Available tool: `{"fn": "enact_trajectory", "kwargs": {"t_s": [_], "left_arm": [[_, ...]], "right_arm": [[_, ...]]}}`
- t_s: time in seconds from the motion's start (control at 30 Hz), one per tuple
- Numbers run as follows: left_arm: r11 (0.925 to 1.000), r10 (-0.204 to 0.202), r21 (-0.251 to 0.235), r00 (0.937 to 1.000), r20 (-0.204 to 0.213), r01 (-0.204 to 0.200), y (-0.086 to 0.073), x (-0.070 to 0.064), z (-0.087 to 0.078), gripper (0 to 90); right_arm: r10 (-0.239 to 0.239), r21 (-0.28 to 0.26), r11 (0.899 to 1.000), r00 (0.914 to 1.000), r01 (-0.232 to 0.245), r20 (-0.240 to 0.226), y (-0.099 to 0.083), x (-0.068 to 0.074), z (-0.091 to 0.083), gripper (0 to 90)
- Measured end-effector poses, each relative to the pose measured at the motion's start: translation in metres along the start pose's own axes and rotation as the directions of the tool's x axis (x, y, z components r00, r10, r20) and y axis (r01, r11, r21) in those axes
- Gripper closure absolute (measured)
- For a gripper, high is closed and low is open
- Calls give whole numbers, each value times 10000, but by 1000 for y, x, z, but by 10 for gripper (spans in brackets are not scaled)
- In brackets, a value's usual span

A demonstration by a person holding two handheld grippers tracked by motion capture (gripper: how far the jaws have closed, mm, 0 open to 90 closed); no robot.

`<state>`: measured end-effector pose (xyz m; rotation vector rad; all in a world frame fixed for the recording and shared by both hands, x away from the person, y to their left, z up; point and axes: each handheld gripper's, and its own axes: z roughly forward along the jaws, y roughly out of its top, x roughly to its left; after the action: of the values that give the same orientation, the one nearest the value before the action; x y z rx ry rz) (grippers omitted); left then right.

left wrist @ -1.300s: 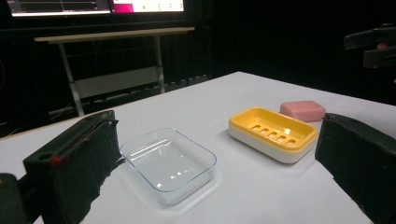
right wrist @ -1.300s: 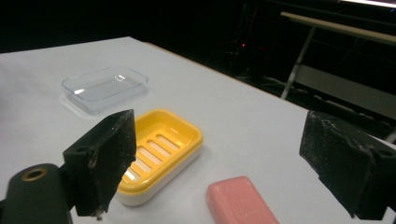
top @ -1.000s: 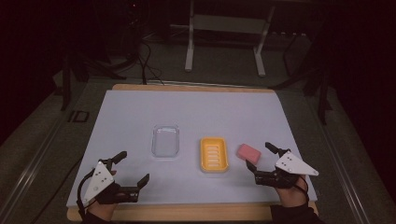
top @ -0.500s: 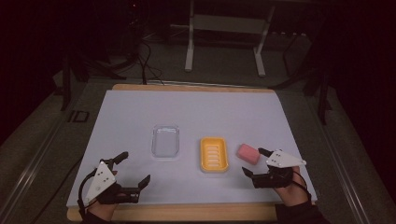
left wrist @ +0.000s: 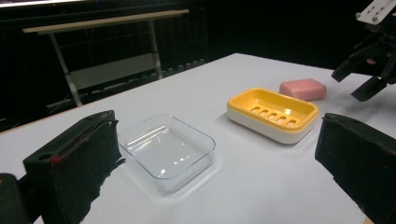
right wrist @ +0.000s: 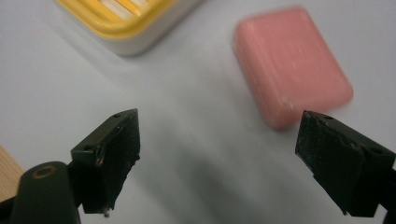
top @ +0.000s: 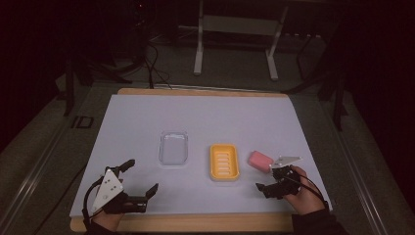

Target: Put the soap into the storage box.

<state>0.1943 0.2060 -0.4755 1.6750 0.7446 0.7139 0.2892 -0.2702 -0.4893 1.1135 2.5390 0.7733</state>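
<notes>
Soap (top: 260, 161), a pink bar, lies on the desk (top: 147, 117) right of the yellow dish (top: 224, 162), just beyond the right tool (top: 269, 182), whose jaws stand apart; left tool (top: 133, 182) also apart, far off

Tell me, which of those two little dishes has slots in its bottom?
The yellow dish, right of the clear dish, whose bottom is smooth and see-through.

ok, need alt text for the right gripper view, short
Close-up over a white table: the right gripper, jaws open, points down near a pink soap bar lying just ahead of its right-hand jaw, not between the jaws. A corner of a yellow soap dish shows at top left.
</notes>
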Motion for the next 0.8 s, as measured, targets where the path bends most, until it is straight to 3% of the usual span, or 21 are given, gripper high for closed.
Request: {"fn": "enact_trajectory", "kwargs": {"t_s": [0.07,0.17,0.27,0.43,0.5,0.6,0.63,0.8], "left_arm": [[10000,1,-3,10000,-12,-1,0,0,0,6],[10000,9,6,10000,-34,-9,0,0,0,6],[10000,31,22,10000,-44,-31,0,0,0,6],[10000,51,39,10000,-54,-51,0,0,0,6],[9999,85,78,9999,-60,-84,0,0,0,6],[9999,114,104,9999,-99,-113,0,0,0,6],[9999,136,94,9998,-120,-135,0,0,0,6],[9999,120,95,9999,-100,-119,0,0,0,6]], "right_arm": [[326,529,9981,9995,-327,31,1,-3,1,142],[853,1550,9844,9963,-830,-84,0,-6,2,158],[1285,2443,9621,9916,-1209,-157,0,-9,4,161],[1750,3759,9144,9841,-1506,-316,0,-13,6,168],[1735,4102,8997,9846,-1493,-222,1,-14,6,174],[1479,4428,8876,9889,-1265,-139,3,-17,5,209],[1496,4621,8778,9886,-1260,-146,4,-17,5,209],[867,5330,8451,9944,-417,-597,7,-20,5,184]]}}
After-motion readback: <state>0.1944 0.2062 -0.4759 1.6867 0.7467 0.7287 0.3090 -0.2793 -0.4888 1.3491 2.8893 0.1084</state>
